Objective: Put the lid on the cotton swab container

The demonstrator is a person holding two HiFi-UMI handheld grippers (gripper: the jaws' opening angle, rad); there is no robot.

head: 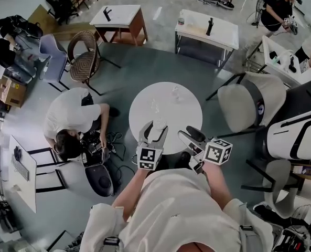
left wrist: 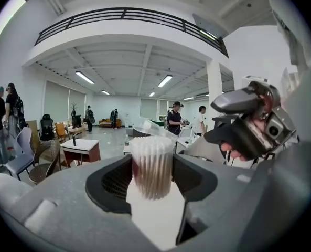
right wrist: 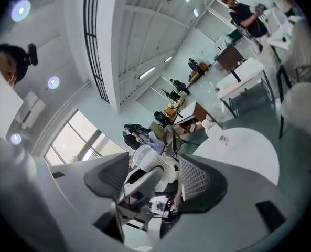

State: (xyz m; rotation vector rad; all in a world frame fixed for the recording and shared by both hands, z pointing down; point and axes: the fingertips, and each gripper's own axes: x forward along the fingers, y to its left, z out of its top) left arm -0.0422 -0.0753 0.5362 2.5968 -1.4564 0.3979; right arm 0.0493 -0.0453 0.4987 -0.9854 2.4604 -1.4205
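A clear cotton swab container (left wrist: 152,167), packed with upright swabs, stands between the pads of my left gripper (left wrist: 152,181), which is shut on it. Its clear lid (left wrist: 156,128) is tilted up at the container's top. In the head view the left gripper (head: 154,128) holds the container (head: 159,124) above the near edge of the round white table (head: 184,112). My right gripper (head: 191,135) hovers just to its right. In the right gripper view the right gripper (right wrist: 150,180) is open and empty, and the container (right wrist: 143,157) shows beyond the jaws.
Two small clear items (head: 174,92) lie on the table. A person (head: 71,121) crouches over gear on the floor to the left. A wicker chair (head: 84,56) stands behind, and a white armchair (head: 244,106) sits to the right. More tables and people are farther back.
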